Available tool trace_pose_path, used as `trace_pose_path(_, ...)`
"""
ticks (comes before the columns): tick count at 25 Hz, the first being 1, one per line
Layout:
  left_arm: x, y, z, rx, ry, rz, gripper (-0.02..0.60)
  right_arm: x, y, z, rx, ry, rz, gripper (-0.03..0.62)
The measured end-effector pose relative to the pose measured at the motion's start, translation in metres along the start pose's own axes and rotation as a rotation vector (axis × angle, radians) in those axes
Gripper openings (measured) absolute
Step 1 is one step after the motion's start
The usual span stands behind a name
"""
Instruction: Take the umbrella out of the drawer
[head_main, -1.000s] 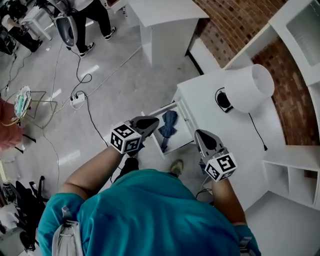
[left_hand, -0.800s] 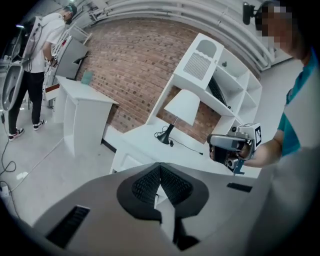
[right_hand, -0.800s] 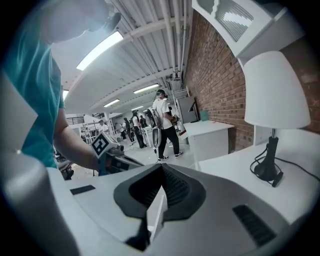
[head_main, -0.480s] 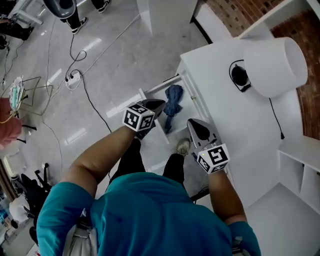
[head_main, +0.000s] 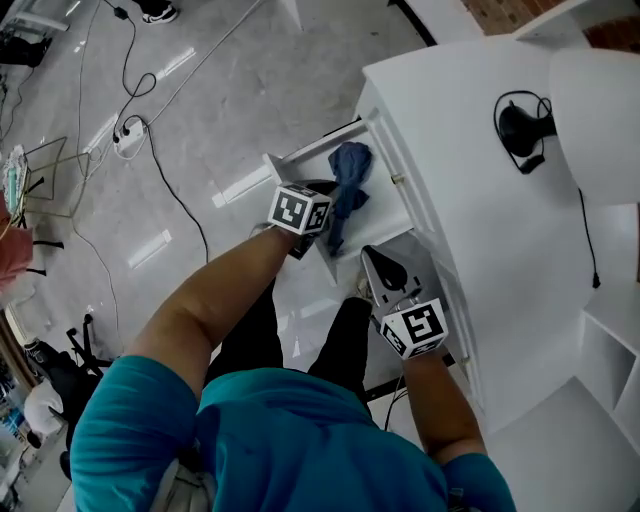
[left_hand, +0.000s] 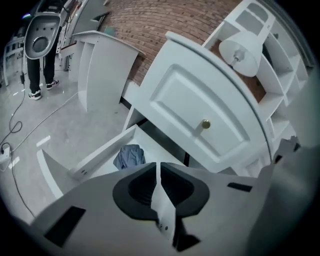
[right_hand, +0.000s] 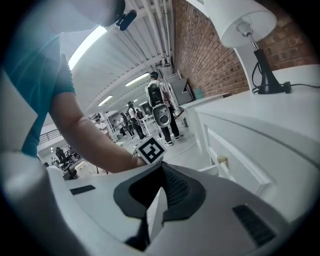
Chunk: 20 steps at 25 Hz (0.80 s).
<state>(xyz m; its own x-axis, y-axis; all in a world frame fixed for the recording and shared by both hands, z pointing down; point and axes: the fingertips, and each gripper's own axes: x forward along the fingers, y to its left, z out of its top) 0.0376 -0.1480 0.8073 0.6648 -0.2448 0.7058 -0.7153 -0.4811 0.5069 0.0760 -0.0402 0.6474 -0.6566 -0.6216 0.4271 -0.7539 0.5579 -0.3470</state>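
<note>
The person wears a teal short-sleeved shirt (head_main: 290, 440) and dark trousers (head_main: 250, 335), arms bare below the sleeves. The left hand-held gripper (left_hand: 158, 167) and the right hand-held gripper (right_hand: 162, 169) each have a pale grey shell with black ridged pads. Each carries a white marker cube (head_main: 300, 210) printed with black squares.

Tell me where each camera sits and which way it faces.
Head view: on the person's head, facing steeply down at the open drawer with the umbrella; both forearms, left tool and right tool show.
Left gripper view: on the left tool, facing along its shut jaws into that drawer; only the tool shows.
Right gripper view: on the right tool, facing along the cabinet front; the person's left arm shows.
Shared: head and left gripper views both show the umbrella.
</note>
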Motion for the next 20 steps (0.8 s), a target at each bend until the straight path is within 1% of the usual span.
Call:
trace_pose_path(1,0.01,0.004,-0.005,0.001,0.013,0.009,0.022,0.002,-0.001,-0.009,0.006,0.007,0.004,0.023)
trace_pose_path(3,0.03,0.011,-0.015,-0.003,0.041,0.022,0.082,0.006,-0.004,-0.026,0.023,0.017,0.007,0.023)
trace_pose_path(7,0.07,0.031,-0.026,0.003,0.086,0.08,0.162,0.013,-0.011,-0.055,0.048,0.032,0.012,0.023)
trace_pose_path(10,0.094,0.045,-0.035,-0.028,0.143,0.129,0.257,0.014,-0.008,-0.071,0.051,0.043,0.028,0.023)
trace_pose_path(11,0.102,0.047,-0.037,-0.041,0.157,0.14,0.279,0.014,-0.008,-0.076,0.051,0.046,0.034,0.023)
trace_pose_path(14,0.121,0.054,-0.041,-0.074,0.189,0.176,0.304,0.013,-0.009,-0.088,0.067,0.054,0.039,0.022)
trace_pose_path(16,0.132,0.057,-0.052,-0.132,0.234,0.18,0.319,0.012,-0.01,-0.094,0.071,0.062,0.046,0.023)
trace_pose_path(18,0.141,0.065,-0.06,-0.185,0.255,0.187,0.327,0.012,-0.011,-0.1,0.076,0.065,0.052,0.023)
trace_pose_path(20,0.15,0.076,-0.062,-0.185,0.254,0.205,0.332,0.011,-0.012,-0.107,0.081,0.071,0.058,0.022)
